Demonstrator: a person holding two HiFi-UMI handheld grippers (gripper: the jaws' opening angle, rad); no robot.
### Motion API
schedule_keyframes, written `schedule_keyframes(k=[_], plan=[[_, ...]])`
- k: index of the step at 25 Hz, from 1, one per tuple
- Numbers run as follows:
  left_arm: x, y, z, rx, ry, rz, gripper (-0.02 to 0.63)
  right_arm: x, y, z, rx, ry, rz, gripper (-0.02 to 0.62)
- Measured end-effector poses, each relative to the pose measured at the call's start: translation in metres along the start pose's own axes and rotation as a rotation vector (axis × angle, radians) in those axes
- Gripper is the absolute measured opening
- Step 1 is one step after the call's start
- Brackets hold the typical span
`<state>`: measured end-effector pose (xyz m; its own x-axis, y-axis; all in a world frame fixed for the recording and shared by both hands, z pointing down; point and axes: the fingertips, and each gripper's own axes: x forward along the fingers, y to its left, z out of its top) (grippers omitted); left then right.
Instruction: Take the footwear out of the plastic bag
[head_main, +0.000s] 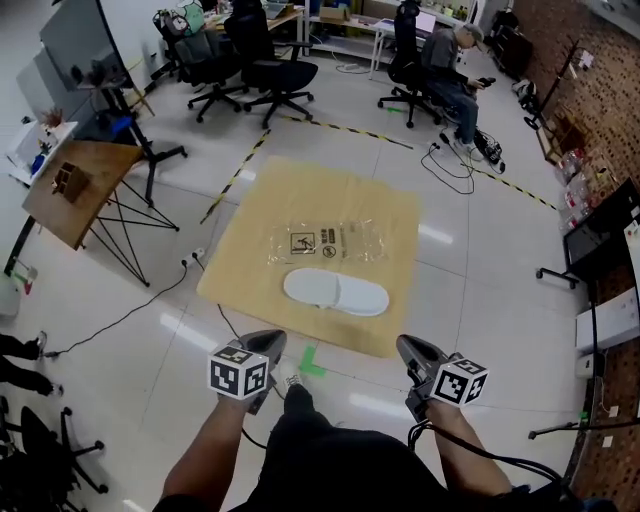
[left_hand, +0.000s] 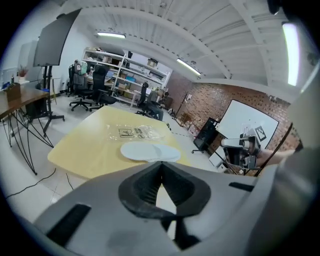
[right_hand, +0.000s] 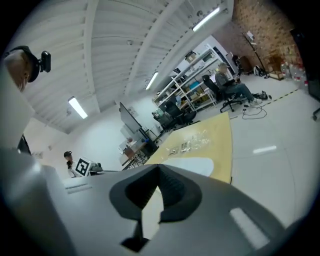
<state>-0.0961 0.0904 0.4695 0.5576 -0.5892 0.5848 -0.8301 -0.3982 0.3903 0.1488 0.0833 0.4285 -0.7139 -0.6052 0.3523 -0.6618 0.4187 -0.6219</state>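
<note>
A pair of white slippers (head_main: 336, 291) lies side by side on the yellow tabletop (head_main: 250, 270), outside the bag and near its front edge. Just behind them the clear plastic bag (head_main: 327, 242) with printed labels lies flat. My left gripper (head_main: 270, 342) and right gripper (head_main: 405, 347) hover in front of the table, apart from everything, both shut with nothing between the jaws. The left gripper view shows its closed tips (left_hand: 161, 167) aimed toward the slippers (left_hand: 150, 152) and bag (left_hand: 136, 132). In the right gripper view the closed tips (right_hand: 159, 170) sit before the slippers (right_hand: 192, 165) and bag (right_hand: 192, 141).
A wooden trestle table (head_main: 75, 185) stands at the left. Office chairs (head_main: 255, 60) and a seated person (head_main: 450, 70) are at the back. Cables (head_main: 120, 315) run over the tiled floor, with striped tape (head_main: 235, 175) and a green mark (head_main: 310, 362) by the table.
</note>
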Motion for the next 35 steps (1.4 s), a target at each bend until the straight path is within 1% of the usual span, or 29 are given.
schedule_keyframes(k=[3,6,9,11,13,16,19,21,23,26,30,35], plan=[[-0.016,-0.047,-0.025,0.002,-0.042,0.039,0.008,-0.045,0.003,-0.006,-0.031,-0.043,0.011,0.002],[-0.036,-0.089,-0.055,-0.017,-0.063,0.045,0.006,-0.076,-0.001,-0.023,-0.06,-0.058,0.01,0.002],[-0.056,-0.12,-0.091,-0.037,-0.021,0.042,0.007,-0.094,-0.001,-0.051,-0.059,-0.001,0.013,0.002],[-0.068,-0.129,-0.106,-0.041,-0.004,0.056,0.006,-0.101,0.004,-0.063,-0.074,0.029,0.034,0.002],[-0.074,-0.124,-0.106,-0.043,-0.009,0.083,0.006,-0.1,0.01,-0.066,-0.08,0.036,0.059,0.002],[-0.079,-0.113,-0.097,-0.032,-0.038,0.12,0.007,-0.098,0.02,-0.072,-0.071,0.044,0.089,0.002],[-0.083,-0.099,-0.087,-0.023,-0.057,0.149,0.007,-0.096,0.033,-0.075,-0.102,0.059,0.114,0.002],[-0.087,-0.09,-0.08,-0.024,-0.067,0.166,0.007,-0.093,0.04,-0.072,-0.121,0.06,0.116,0.002],[-0.093,-0.083,-0.075,-0.02,-0.073,0.172,0.007,-0.091,0.044,-0.071,-0.114,0.058,0.109,0.002],[-0.102,-0.077,-0.071,0.013,-0.076,0.152,0.006,-0.085,0.053,-0.074,-0.126,0.063,0.087,0.002],[-0.116,-0.064,-0.074,0.077,-0.047,0.122,0.008,-0.072,0.068,-0.079,-0.142,0.065,0.034,0.002],[-0.126,-0.044,-0.071,0.108,-0.038,0.078,0.006,-0.058,0.087,-0.086,-0.16,0.083,-0.027,0.002]])
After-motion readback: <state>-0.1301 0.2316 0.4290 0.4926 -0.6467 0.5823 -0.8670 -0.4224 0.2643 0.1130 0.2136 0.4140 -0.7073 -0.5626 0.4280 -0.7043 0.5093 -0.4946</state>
